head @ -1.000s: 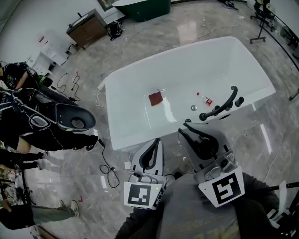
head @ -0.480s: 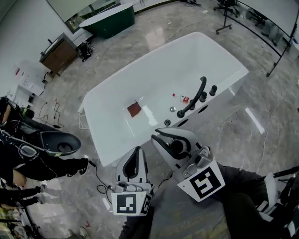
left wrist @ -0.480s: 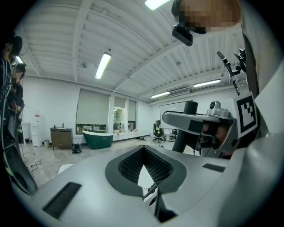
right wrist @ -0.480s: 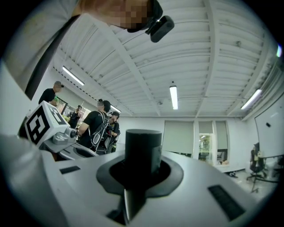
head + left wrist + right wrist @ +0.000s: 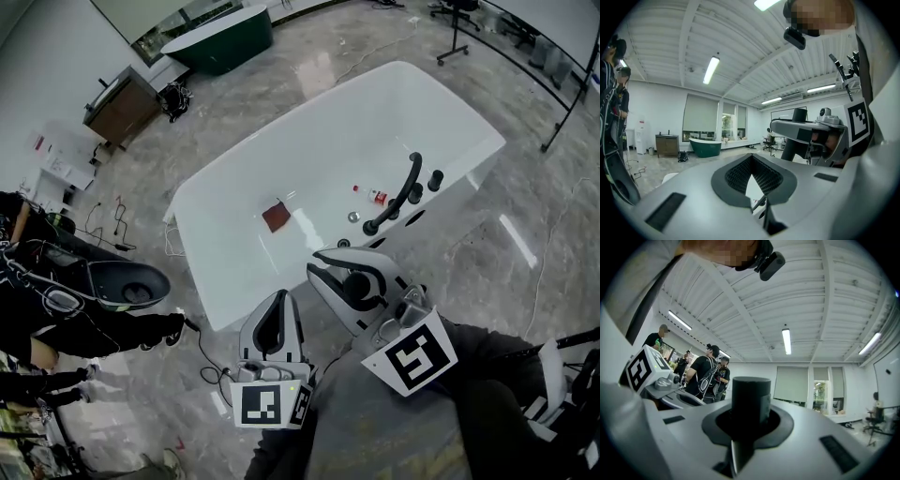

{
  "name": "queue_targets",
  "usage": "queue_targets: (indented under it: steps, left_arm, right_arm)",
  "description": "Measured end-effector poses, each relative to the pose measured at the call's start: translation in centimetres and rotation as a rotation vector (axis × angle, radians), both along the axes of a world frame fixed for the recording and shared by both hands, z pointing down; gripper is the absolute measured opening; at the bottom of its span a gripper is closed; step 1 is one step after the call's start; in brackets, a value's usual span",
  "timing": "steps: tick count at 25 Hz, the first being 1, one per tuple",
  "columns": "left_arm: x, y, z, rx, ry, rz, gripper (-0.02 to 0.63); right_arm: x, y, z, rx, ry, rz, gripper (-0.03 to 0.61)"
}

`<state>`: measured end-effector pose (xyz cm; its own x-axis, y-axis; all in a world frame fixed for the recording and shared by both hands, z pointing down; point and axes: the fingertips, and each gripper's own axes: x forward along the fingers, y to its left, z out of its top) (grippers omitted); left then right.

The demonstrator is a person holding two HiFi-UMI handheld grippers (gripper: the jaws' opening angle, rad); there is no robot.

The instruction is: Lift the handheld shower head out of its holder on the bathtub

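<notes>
The black handheld shower head [image 5: 401, 191] rests in its holder on the near right rim of the white bathtub [image 5: 234, 281], beside black knobs [image 5: 435, 180]. Both grippers hover over the floor outside the tub, well short of the shower head. My right gripper [image 5: 328, 272] is shut on a black cylinder [image 5: 356, 289], which stands upright between the jaws in the right gripper view [image 5: 751, 404]. My left gripper [image 5: 279, 300] is shut with its tips meeting and nothing between them [image 5: 751, 157].
Inside the tub lie a dark red cloth [image 5: 276, 217], a small red-and-white bottle [image 5: 373, 195] and the drain [image 5: 353, 217]. People in black stand at the left [image 5: 56, 300]. Cables [image 5: 208, 361] trail on the marble floor. A dark green tub [image 5: 220, 37] and a cabinet [image 5: 127, 98] stand beyond.
The head view has swung, so the tub now sits further left and up in the picture. Both grippers keep their places and their jaws look the same.
</notes>
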<state>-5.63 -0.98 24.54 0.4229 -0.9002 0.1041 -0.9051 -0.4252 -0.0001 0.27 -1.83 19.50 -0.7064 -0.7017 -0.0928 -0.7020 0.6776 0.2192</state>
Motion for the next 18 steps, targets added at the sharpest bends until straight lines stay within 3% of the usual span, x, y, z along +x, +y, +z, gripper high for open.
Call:
queue_targets:
  steps: [18]
  left_arm:
    - [0.5,-1.3,0.4,-0.026,0.006,-0.001,0.002]
  right_arm:
    - [0.3,-1.5,0.7,-0.041,0.011,-0.016,0.054]
